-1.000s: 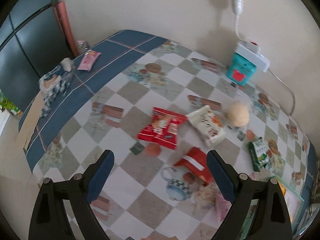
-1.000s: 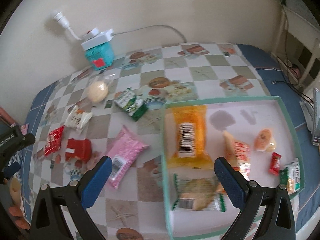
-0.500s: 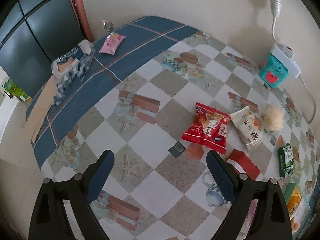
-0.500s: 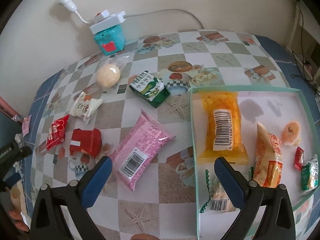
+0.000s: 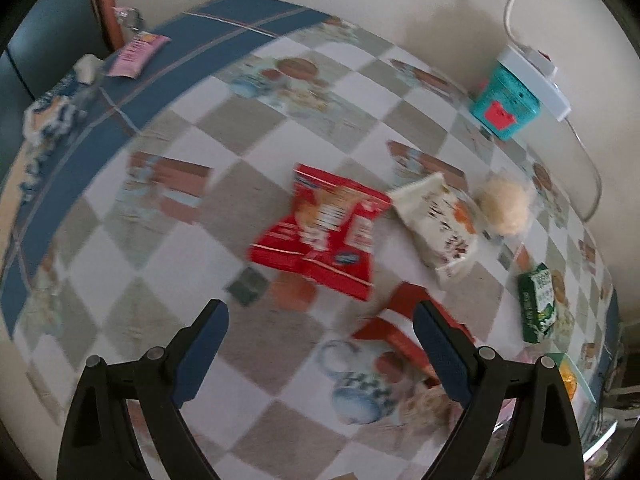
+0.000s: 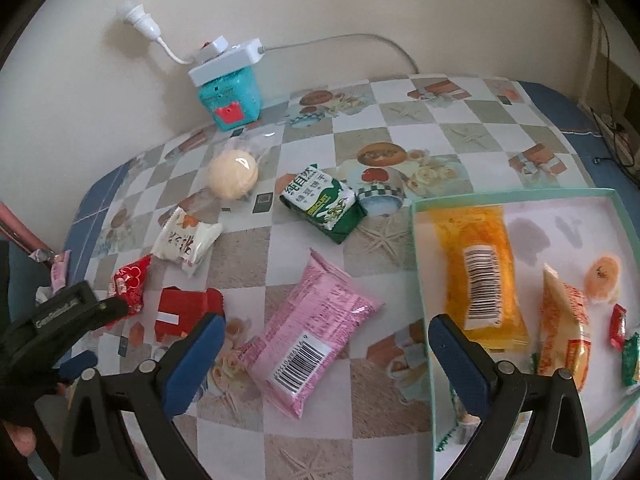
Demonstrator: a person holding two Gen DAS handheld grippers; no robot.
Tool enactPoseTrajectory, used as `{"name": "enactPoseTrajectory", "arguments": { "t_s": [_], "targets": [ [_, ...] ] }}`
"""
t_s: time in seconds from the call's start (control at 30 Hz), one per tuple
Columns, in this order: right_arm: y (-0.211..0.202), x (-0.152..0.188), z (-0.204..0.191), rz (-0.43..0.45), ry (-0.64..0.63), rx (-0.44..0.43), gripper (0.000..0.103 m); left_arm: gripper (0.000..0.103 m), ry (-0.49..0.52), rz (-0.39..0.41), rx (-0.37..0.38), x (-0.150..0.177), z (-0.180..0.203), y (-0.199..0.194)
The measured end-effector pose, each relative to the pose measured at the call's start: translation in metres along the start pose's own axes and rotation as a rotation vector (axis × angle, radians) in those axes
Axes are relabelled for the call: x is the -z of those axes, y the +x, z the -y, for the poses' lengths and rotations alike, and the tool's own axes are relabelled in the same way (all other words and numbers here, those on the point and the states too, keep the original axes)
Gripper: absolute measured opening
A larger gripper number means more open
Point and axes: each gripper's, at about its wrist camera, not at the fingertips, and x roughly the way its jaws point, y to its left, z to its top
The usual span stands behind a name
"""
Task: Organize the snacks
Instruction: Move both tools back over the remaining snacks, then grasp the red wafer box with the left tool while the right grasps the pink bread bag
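Loose snacks lie on the checked tablecloth: a red chip bag (image 5: pixel 324 236), a white packet (image 5: pixel 438 218), a round bun (image 5: pixel 505 204), a red box (image 5: pixel 404 320) and a green packet (image 5: pixel 538 306). My left gripper (image 5: pixel 320 344) is open and empty, just short of the red chip bag. My right gripper (image 6: pixel 320 354) is open and empty over a pink packet (image 6: pixel 310 332). The white tray (image 6: pixel 424 280) with a green rim holds an orange packet (image 6: pixel 478 272) and several small snacks. The left gripper also shows in the right wrist view (image 6: pixel 84 310).
A teal box (image 6: pixel 230 98) with a white power strip (image 6: pixel 226 60) on it stands against the wall. A small pink packet (image 5: pixel 138 52) and a patterned bag (image 5: pixel 52 114) lie at the table's far left edge. Cables hang at the right (image 6: pixel 608 80).
My left gripper has come closer to the red chip bag. My right gripper has shifted left, from over the tray to over the pink packet.
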Motion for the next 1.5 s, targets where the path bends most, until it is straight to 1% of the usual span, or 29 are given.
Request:
{"name": "enactPoseTrajectory", "arguments": {
  "t_s": [0.07,0.27,0.43,0.57,0.83,0.9,1.03,1.13,1.33,1.5],
  "targets": [
    [0.006,0.0,-0.002,-0.003,-0.006,0.015,0.103,0.094,0.003,-0.006,0.014,0.0,0.007,0.005],
    [0.022,0.0,-0.013,-0.007,-0.037,0.054,0.098,0.094,-0.003,-0.007,0.005,0.001,0.017,0.016],
    [0.03,0.002,-0.021,-0.015,-0.061,0.057,0.098,0.094,0.013,-0.003,0.001,0.001,0.024,0.021],
    [0.039,0.006,-0.024,-0.037,-0.07,0.051,0.098,0.094,0.041,-0.001,0.01,0.003,0.032,0.023],
    [0.048,0.007,-0.014,-0.055,-0.046,0.063,0.097,0.094,0.069,0.011,0.034,0.006,0.042,0.027],
    [0.048,0.006,-0.011,-0.054,-0.04,0.066,0.095,0.094,0.078,0.01,0.036,0.006,0.047,0.03],
    [0.049,0.006,-0.008,-0.059,-0.034,0.056,0.094,0.094,0.113,0.024,0.043,0.01,0.057,0.03],
    [0.049,0.006,-0.007,-0.059,-0.032,0.052,0.093,0.094,0.137,0.018,0.049,0.013,0.065,0.034],
    [0.05,0.006,-0.007,-0.063,-0.036,0.051,0.093,0.094,0.152,-0.034,-0.001,0.018,0.068,0.045],
    [0.05,0.007,-0.009,-0.069,-0.043,0.055,0.093,0.094,0.116,-0.058,-0.023,0.012,0.049,0.04]
  ]
}}
